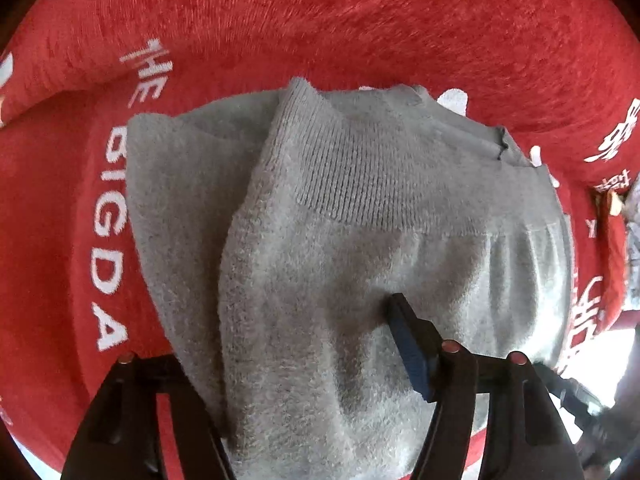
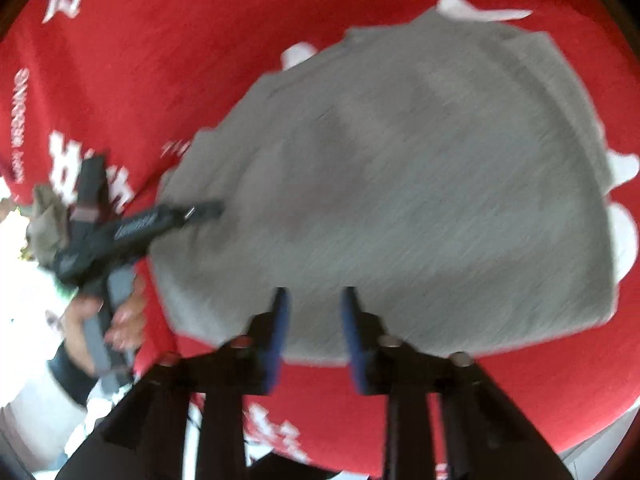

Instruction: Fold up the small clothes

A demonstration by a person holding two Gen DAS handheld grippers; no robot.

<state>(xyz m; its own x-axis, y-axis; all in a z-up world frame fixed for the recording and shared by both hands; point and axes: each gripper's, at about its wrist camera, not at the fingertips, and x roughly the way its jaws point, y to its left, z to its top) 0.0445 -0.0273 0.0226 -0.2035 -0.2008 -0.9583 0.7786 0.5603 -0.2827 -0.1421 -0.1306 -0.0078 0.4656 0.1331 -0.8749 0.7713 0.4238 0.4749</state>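
A grey knit garment [image 1: 340, 200] lies folded on a red cloth, ribbed hem on top. My left gripper [image 1: 320, 304] is sunk into its near part. The blue-padded right finger [image 1: 408, 344] digs into the fabric and creases it. The other finger is hidden under a grey layer, and a thick bunch fills the jaws. The blurred right wrist view shows the left gripper [image 2: 208, 210] at the left edge of the grey garment [image 2: 400, 180], held by a person's hand [image 2: 120, 320]. My right gripper [image 2: 315, 296] hovers over the garment's near edge, pads almost together, nothing between them.
The red fleece cloth [image 1: 360, 20] with white lettering covers the whole work surface [image 2: 160, 60]. Its edge runs along the lower right of the right wrist view. A small crumpled beige thing [image 2: 44, 220] lies at the left edge, beside a bright area.
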